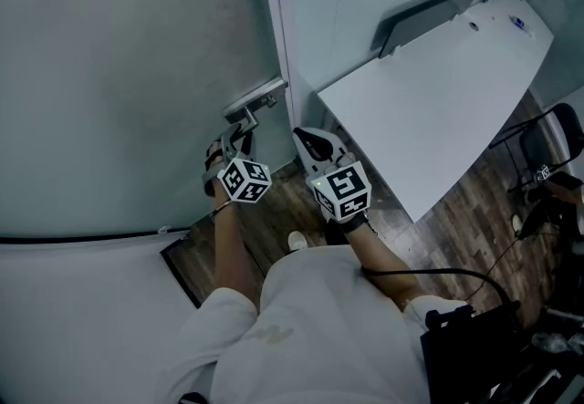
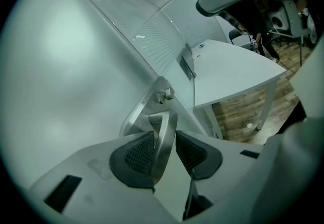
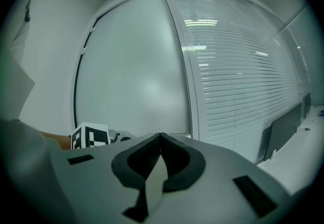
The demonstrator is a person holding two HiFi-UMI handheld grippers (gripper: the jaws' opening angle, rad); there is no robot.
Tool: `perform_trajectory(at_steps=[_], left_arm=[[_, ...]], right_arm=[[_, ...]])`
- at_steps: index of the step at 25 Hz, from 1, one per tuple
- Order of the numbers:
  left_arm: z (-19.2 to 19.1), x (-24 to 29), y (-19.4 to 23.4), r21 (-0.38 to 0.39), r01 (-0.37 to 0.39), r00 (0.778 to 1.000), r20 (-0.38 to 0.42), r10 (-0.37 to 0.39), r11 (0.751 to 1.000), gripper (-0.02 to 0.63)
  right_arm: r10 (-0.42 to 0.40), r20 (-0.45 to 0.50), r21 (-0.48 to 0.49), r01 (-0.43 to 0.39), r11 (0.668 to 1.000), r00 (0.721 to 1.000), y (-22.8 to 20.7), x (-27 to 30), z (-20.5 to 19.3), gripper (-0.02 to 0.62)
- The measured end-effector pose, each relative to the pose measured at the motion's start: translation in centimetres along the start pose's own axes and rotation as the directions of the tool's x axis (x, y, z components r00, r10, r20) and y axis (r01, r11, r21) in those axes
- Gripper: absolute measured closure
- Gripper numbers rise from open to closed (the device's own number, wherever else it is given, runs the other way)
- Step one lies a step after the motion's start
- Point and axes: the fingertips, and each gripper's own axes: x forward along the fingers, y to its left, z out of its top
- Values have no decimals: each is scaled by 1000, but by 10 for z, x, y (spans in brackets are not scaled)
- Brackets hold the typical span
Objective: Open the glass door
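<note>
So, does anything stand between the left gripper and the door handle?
Nothing visible does. The door handle already sits between the fingers of the left gripper, which close on it. The right gripper, shut and empty, hangs to its right, not in the way.

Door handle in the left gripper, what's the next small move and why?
Probably turn the left gripper to press the door handle down. Its jaws are closed on the metal lever, and the frosted glass door looks shut against its frame, so the latch likely needs releasing before any push or pull. The right gripper is shut and empty beside it.
</note>
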Motion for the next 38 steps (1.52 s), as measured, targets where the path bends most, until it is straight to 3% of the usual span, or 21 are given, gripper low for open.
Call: perform_trajectory(at_steps=[4, 11, 16, 22, 29, 34, 38], left_arm=[[2, -5, -4, -15, 36, 999, -14, -36, 999, 474], [3, -17, -16, 21, 18, 1000, 9, -18, 1000, 474], [7, -28, -26, 36, 16, 1000, 26, -17, 999, 474], [10, -55, -54, 17, 28, 999, 17, -28, 999, 473], [4, -83, -82, -56, 55, 998, -38, -58, 997, 472], [-5, -105, -102, -23, -7, 986, -166, 3, 1000, 469], [-2, -129, -122, -23, -61, 974, -218, 54, 998, 456]], right_arm=[[-34, 2, 5, 34, 999, 999, 6, -11, 1, 592], [-94, -24, 15, 94, 995, 995, 25, -38, -18, 592], [-97, -52, 3, 97, 995, 994, 42, -53, -25, 592], [-62, -21, -18, 62, 998, 998, 54, -84, -17, 592], [12, 34, -20, -12, 1000, 999, 55, -120, -5, 592], [40, 53, -23, -39, 999, 998, 39, -174, -7, 592], [51, 59, 7, -52, 999, 997, 12, -225, -17, 592]])
